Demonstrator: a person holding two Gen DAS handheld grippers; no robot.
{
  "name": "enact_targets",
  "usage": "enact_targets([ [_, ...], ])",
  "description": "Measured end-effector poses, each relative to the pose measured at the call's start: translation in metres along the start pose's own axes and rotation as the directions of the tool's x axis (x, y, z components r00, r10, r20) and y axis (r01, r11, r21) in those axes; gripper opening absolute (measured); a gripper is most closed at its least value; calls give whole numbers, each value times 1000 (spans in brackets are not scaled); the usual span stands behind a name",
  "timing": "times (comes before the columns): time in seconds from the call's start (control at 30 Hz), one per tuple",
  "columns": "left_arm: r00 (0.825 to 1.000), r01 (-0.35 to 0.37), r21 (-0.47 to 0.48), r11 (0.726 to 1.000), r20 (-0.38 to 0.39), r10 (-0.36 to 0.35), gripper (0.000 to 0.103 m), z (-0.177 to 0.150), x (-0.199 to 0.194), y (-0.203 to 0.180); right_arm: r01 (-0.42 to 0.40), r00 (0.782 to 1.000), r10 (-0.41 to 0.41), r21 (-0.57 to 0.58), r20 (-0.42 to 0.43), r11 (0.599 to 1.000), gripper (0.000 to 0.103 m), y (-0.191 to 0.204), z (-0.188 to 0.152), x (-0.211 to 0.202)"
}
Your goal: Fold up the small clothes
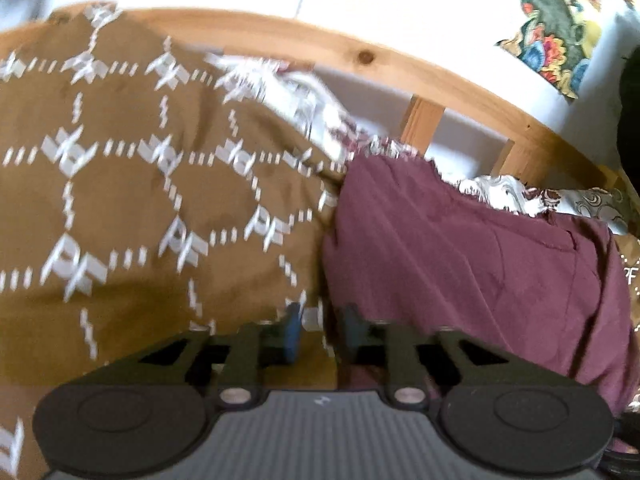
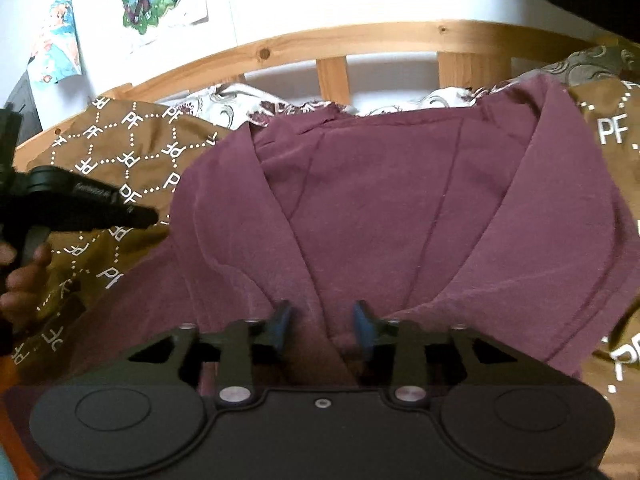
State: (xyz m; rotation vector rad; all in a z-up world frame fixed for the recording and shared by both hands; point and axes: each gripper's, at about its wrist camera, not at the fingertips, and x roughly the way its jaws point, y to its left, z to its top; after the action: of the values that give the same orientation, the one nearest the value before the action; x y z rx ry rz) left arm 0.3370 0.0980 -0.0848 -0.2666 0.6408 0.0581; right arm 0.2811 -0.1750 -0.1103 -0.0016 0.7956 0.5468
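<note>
Both wrist views tilt down, close over the maroon garment, seemingly shared

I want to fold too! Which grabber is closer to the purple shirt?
Right. The right gripper sits over the purple shirt, cloth showing between its open fingers. The left gripper is at the shirt's left edge, mostly over the brown blanket.

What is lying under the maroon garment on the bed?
The maroon garment lies on a brown blanket with white PF lettering, which shows on both sides of it. A floral sheet peeks out behind its far edge. Whatever sits directly beneath the garment is covered.
</note>
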Motion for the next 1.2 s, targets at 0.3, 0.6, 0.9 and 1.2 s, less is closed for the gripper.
enact_targets([
  [0.3, 990, 123, 92, 988, 61, -129, 51, 17, 39, 8, -3, 999, 3, -4, 48, 1000, 66, 0, 4, -13],
  [0.6, 988, 149, 100, 984, -51, -145, 10, 15, 49, 0, -11, 1000, 10, 20, 27, 1000, 69, -4, 3, -8],
  [0.9, 996, 23, -77, 997, -84, -29, 13, 29, 45, 19, 2, 999, -3, 23, 37, 1000, 70, -6, 2, -9],
  [1.2, 998, 5, -18, 1000, 67, -4, 73, 28, 29, 22, 6, 999, -6, 12, 31, 1000, 73, -4, 1, -8],
])
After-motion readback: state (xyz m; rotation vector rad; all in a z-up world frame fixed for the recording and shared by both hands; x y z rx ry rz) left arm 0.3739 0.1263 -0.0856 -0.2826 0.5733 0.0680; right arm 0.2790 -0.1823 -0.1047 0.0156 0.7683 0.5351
